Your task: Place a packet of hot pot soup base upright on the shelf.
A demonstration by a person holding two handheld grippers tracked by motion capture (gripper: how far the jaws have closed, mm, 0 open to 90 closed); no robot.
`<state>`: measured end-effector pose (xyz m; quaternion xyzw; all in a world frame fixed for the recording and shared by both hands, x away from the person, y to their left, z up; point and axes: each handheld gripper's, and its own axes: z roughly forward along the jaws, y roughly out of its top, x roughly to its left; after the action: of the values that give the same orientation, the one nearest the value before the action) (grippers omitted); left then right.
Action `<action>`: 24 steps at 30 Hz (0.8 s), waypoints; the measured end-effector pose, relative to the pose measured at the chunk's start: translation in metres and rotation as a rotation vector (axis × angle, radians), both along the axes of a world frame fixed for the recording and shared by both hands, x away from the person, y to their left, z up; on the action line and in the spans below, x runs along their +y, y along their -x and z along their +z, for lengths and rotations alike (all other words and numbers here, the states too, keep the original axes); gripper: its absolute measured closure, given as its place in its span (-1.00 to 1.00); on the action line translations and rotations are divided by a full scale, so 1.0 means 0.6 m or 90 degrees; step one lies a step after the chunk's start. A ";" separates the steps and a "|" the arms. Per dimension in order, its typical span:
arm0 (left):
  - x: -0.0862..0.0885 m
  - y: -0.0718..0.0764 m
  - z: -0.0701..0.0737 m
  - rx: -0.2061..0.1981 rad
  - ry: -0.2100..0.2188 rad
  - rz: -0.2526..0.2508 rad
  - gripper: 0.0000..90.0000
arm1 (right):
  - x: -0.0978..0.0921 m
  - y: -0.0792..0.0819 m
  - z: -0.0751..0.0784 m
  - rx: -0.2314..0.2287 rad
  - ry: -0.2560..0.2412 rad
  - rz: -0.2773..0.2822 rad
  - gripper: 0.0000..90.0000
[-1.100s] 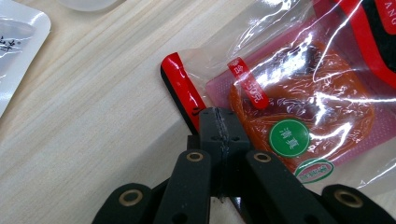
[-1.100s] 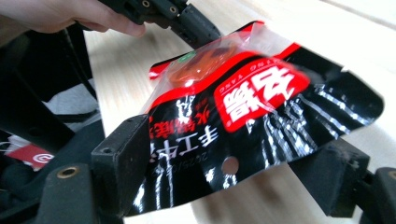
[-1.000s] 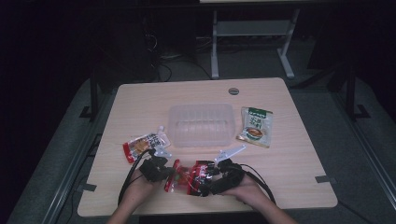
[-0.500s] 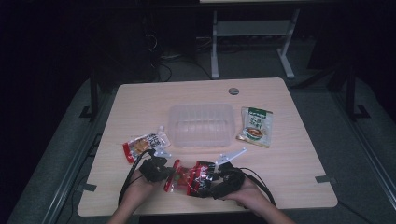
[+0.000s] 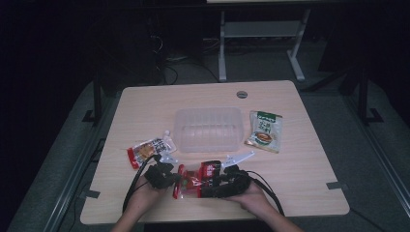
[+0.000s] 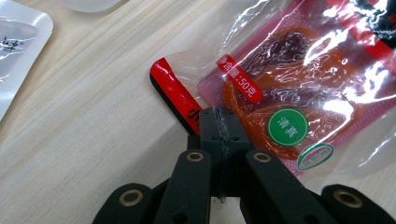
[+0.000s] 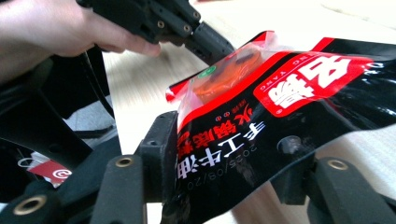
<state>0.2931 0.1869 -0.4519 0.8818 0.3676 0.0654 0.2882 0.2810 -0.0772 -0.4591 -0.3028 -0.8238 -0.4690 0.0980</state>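
The sauce packet (image 5: 196, 179) lies on the worktop (image 5: 300, 164) between left gripper (image 5: 175, 178) and right gripper (image 5: 212, 181); beyond them sits the tub (image 5: 208, 128), a pouch (image 5: 263, 131) to its right.

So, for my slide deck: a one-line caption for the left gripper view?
Left gripper shut on the red-edged corner of a clear sauce packet lying on the wooden table.

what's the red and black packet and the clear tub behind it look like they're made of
Red and black packet: likely thin glossy plastic film; it crinkles, throws glare, and has a see-through window over the orange contents.
Clear tub: probably thin moulded plastic, translucent and slightly frosted, with ribbing on its floor.
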 end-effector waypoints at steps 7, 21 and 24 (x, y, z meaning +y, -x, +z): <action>-0.001 0.000 0.000 -0.001 -0.001 -0.001 1.00 | -0.004 -0.014 0.002 -0.001 -0.008 -0.006 0.31; -0.001 -0.001 0.001 -0.006 -0.008 -0.018 0.99 | 0.002 -0.038 0.007 -0.057 0.028 0.033 0.98; -0.004 -0.001 0.002 -0.014 -0.020 -0.028 0.99 | 0.002 -0.044 0.010 -0.060 0.024 0.049 0.99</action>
<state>0.2937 0.1847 -0.4507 0.8932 0.3438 0.0745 0.2801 0.3072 -0.0761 -0.4534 -0.2501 -0.8475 -0.4628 0.0712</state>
